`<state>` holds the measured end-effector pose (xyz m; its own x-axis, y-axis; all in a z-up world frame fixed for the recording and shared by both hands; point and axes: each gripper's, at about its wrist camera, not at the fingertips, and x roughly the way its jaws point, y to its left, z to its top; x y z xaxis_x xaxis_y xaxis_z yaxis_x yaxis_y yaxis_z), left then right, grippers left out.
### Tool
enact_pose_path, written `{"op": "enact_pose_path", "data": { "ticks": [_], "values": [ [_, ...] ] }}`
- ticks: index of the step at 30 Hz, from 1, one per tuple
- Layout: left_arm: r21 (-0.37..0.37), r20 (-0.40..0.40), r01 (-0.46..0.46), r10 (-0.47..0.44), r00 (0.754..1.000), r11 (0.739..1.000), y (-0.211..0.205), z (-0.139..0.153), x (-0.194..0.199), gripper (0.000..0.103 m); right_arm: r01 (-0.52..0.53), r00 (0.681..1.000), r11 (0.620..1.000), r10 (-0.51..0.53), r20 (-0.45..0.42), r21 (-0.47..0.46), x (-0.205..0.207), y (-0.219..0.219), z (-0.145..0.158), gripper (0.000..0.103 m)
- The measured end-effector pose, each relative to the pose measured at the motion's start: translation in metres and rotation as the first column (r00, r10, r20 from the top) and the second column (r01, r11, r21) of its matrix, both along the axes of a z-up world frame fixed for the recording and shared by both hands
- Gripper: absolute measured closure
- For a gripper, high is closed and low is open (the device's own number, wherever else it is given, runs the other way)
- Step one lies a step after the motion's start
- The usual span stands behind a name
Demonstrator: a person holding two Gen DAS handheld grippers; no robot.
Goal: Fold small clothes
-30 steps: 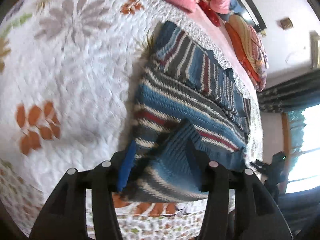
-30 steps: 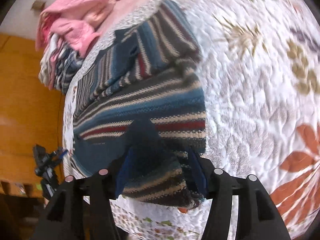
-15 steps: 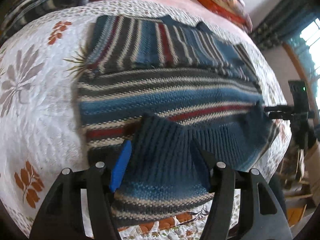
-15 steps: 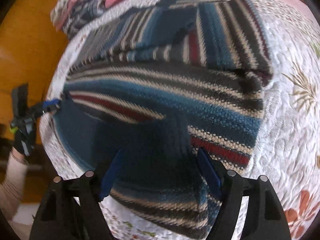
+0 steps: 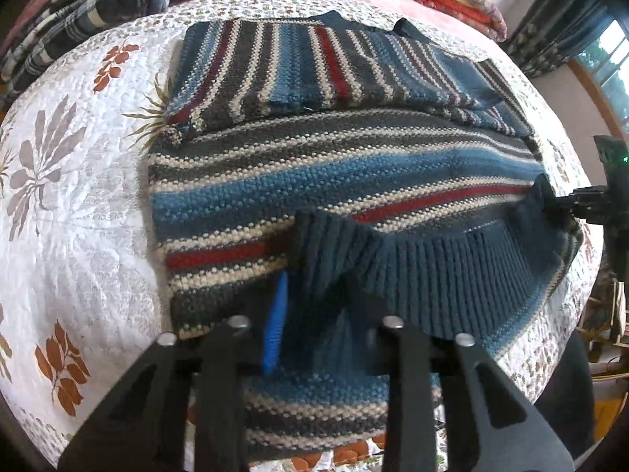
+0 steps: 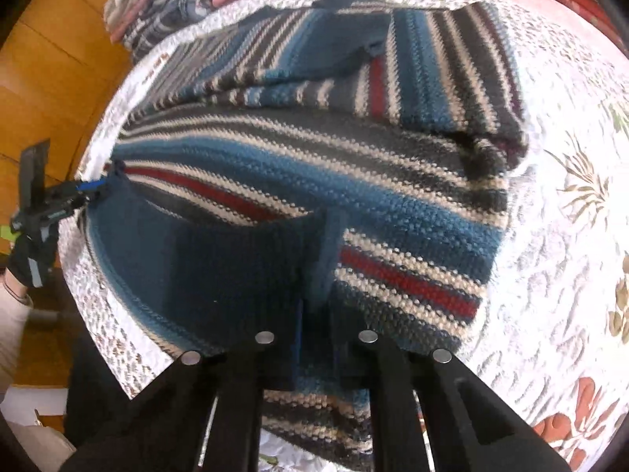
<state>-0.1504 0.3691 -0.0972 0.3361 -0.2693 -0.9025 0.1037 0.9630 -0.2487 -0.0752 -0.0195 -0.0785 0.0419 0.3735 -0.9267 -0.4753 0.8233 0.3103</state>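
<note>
Left wrist view is showing the striped sweater (image 5: 334, 181) lying across the middle of the frame on a white quilt (image 5: 78, 212) printed with leaves, its sleeves folded over the body toward the upper edge. The left gripper (image 5: 314, 314) is sitting at the bottom centre, its jaws clenching the dark ribbed hem, which is rising up in a peak between them. At the right edge of that frame the right gripper (image 5: 550, 200) is pinching the other end of the hem. Right wrist view is looking at the same sweater (image 6: 314, 157) from the opposite corner, with the right gripper (image 6: 318, 326) at the bottom centre, its jaws closing tight on the ribbed hem fabric. At the left edge of this frame the left gripper (image 6: 98, 187) is gripping the far corner, a gloved hand (image 6: 29, 255) holding it. Plaid and pink clothes (image 5: 118, 4) are piling up at the upper left of the left wrist view.
</note>
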Motion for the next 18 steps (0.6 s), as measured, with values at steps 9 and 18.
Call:
{"op": "enact_pose_path", "data": {
  "ticks": [9, 18],
  "values": [
    [0.008, 0.088, -0.023, 0.022, 0.996, 1.0, -0.006, 0.03, -0.029, 0.097, 0.022, 0.998, 0.995, -0.027, 0.049, 0.098, -0.022, -0.019, 0.037, 0.094],
    [-0.008, 0.268, -0.087, 0.086, 0.96, 0.996, -0.002, 0.102, -0.009, 0.097, 0.044, 0.987, 0.982, -0.071, 0.144, 0.185, -0.007, -0.031, 0.106, 0.094]
  ]
}}
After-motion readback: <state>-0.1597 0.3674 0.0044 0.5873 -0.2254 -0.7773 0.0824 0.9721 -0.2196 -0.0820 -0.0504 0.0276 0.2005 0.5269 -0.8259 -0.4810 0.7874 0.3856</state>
